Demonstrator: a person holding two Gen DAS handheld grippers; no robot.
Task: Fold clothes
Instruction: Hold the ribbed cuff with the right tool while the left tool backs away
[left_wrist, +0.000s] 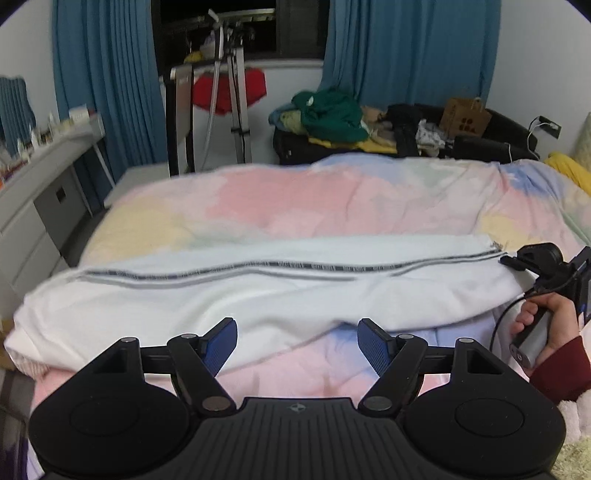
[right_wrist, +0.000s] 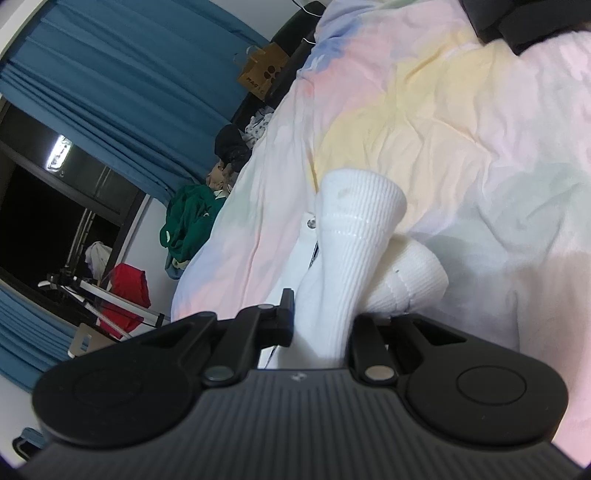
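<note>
White trousers with a dark side stripe (left_wrist: 258, 291) lie stretched across the pastel bedspread (left_wrist: 295, 195). My left gripper (left_wrist: 297, 343) is open and empty, just in front of the trousers' near edge. My right gripper (right_wrist: 321, 325) is shut on the trousers' ribbed white cuffs (right_wrist: 354, 236), which stick up between its fingers. In the left wrist view the right gripper (left_wrist: 535, 266) shows at the trousers' right end, held by a hand in a red sleeve.
A pile of clothes with a green garment (left_wrist: 332, 114) and a brown paper bag (left_wrist: 465, 116) sit on a black couch beyond the bed. A grey desk (left_wrist: 48, 177) stands at left. A metal rack with a red garment (left_wrist: 229, 88) stands by the window.
</note>
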